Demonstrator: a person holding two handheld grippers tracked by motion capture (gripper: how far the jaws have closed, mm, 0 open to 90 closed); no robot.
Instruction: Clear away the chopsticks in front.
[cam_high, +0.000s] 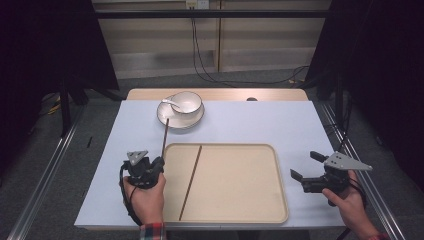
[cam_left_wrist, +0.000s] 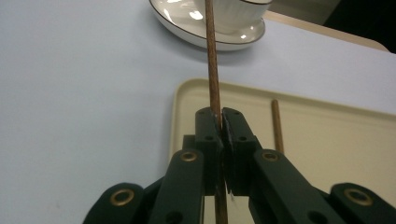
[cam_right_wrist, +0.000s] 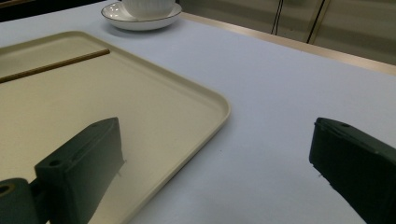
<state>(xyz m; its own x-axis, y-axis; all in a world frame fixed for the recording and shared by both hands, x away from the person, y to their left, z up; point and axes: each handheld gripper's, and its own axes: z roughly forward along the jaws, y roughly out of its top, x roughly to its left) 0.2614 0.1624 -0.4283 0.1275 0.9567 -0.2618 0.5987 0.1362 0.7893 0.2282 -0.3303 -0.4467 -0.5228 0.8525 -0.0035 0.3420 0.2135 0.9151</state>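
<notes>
Ahead of the left gripper (cam_high: 161, 161), past the tip of the chopstick (cam_left_wrist: 212, 70) clamped in its jaws, a saucer (cam_high: 165, 119) with a bowl (cam_high: 187, 102) blocks the far path. To its right the raised rim of the tray (cam_high: 280, 200) sits close, with a second chopstick (cam_high: 191, 181) lying inside. The right gripper (cam_high: 304, 167), jaws wide, has bare table (cam_right_wrist: 289, 88) ahead and the tray edge at its left.

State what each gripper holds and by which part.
Left gripper: thin brown wooden chopstick, clamped near its lower end. Right gripper: open, holding nothing.
</notes>
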